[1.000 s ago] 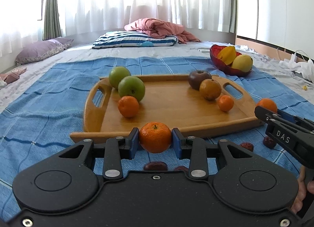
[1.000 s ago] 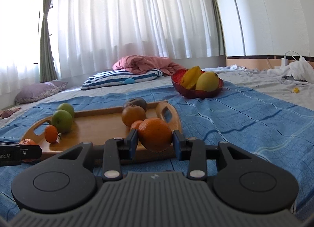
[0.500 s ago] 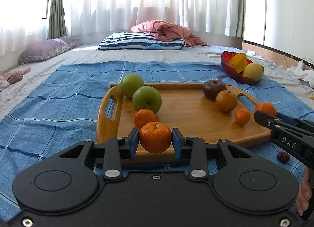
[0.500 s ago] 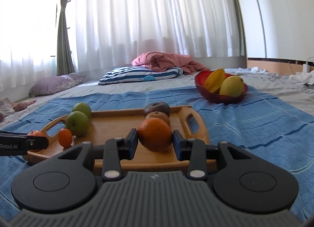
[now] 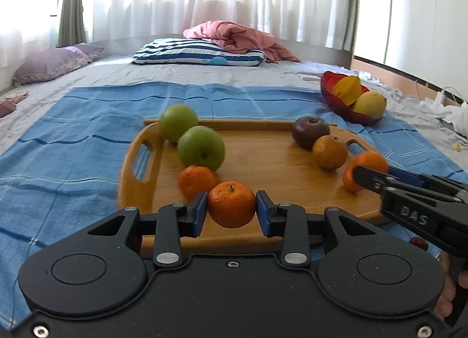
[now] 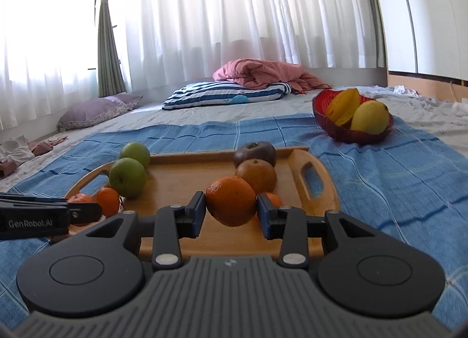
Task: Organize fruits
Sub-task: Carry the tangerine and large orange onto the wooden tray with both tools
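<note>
Both grippers have advanced over the wooden tray (image 5: 280,174) since a second ago, so that its near rim now lies beneath their fingers rather than ahead of them; the dark little fruits once visible on the cloth below have nearly all slipped from sight.

Largest is the blue checked cloth (image 5: 87,121), spread over the bed with the tray upon it; beyond the tray's right end sits a red bowl (image 6: 345,130) holding yellow fruit, well apart from the tray.

On the tray, two green apples (image 5: 201,148) rest touching near the left handle; a dark brown fruit (image 5: 310,132) and a dull orange one (image 5: 329,152) sit together near the right handle; a small tangerine (image 5: 196,181) lies just beside the nearer apple, another is half hidden behind the right tool's finger.

Left gripper (image 5: 232,209) pinches a mandarin (image 5: 232,205) between its blue pads, held over the tray's near left part; right gripper (image 6: 231,206) clamps a larger orange (image 6: 231,200) likewise, above the tray's near right part.
</note>
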The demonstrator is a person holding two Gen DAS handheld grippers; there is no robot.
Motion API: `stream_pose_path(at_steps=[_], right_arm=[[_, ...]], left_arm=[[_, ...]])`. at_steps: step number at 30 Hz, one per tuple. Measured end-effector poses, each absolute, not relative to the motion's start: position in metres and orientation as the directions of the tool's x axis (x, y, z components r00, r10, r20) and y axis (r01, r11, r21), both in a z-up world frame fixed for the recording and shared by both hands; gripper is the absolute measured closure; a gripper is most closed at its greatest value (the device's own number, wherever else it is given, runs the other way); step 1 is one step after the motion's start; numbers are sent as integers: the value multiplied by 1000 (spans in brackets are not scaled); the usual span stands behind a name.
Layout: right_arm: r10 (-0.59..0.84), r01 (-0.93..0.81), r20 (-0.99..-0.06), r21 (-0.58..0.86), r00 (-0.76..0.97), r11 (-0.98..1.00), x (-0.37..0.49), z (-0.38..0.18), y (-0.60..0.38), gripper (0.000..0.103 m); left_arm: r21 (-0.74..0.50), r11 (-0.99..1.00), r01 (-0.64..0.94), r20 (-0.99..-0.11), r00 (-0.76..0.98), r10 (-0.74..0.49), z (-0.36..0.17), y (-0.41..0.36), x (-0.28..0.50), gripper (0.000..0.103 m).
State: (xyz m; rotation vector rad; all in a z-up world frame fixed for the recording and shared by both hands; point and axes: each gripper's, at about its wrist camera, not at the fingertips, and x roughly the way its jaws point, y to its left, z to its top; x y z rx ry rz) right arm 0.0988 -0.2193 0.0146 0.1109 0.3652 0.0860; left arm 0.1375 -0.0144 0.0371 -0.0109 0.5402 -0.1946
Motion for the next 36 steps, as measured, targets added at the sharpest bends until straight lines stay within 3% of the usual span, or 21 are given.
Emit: stream_pose_path(at_steps=[10, 18, 36], right_arm=[[207, -139, -408, 189, 889, 972, 149, 28, -222, 61], [298, -167, -561, 274, 772, 947, 226, 49, -229, 61], [257, -252, -663, 106, 703, 962, 275, 35, -192, 61]], left_arm=[[-79, 973, 217, -518, 825, -227, 57, -23, 183, 69], [-100, 971, 218, -573, 785, -236, 79, -28, 250, 69], [-128, 979, 159, -730, 653, -202, 54, -40, 351, 69]])
